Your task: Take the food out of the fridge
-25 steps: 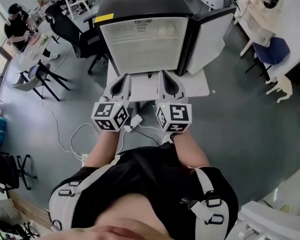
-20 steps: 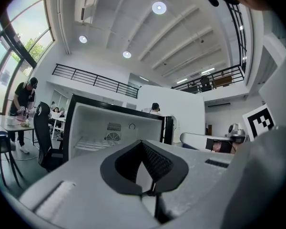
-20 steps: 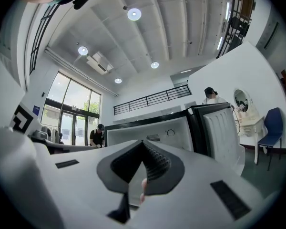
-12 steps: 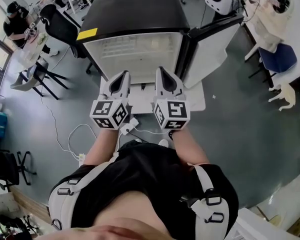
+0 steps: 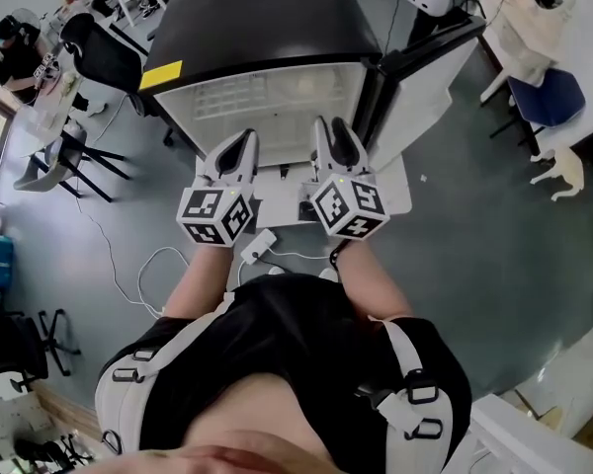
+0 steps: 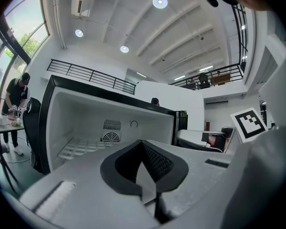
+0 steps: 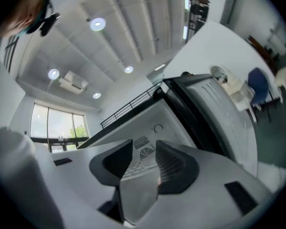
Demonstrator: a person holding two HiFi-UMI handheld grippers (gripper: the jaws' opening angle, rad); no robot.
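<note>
The black-topped fridge (image 5: 257,28) stands open in the head view, its door (image 5: 425,72) swung out to the right. Inside is a white wire shelf (image 5: 237,97) with a pale, blurred item (image 5: 311,85) toward its right. My left gripper (image 5: 239,146) is level in front of the opening, with its jaws shut and empty (image 6: 143,144). My right gripper (image 5: 328,131) is beside it, pointing at the fridge interior (image 7: 152,125). Its jaws (image 7: 145,151) are opening, and nothing is between them. In the left gripper view, the cavity (image 6: 86,123) shows a fan grille and a bare shelf.
The fridge stands on a white mat (image 5: 395,181) on the grey floor. A power strip with cable (image 5: 257,248) lies below my grippers. Office chairs (image 5: 99,57) and a seated person (image 5: 15,52) are at the upper left, and a blue chair (image 5: 549,97) is at the right.
Both grippers have moved closer to the fridge opening. The right gripper has rolled, so its marker cube sits tilted, and its jaws have parted. The left gripper stays shut.
</note>
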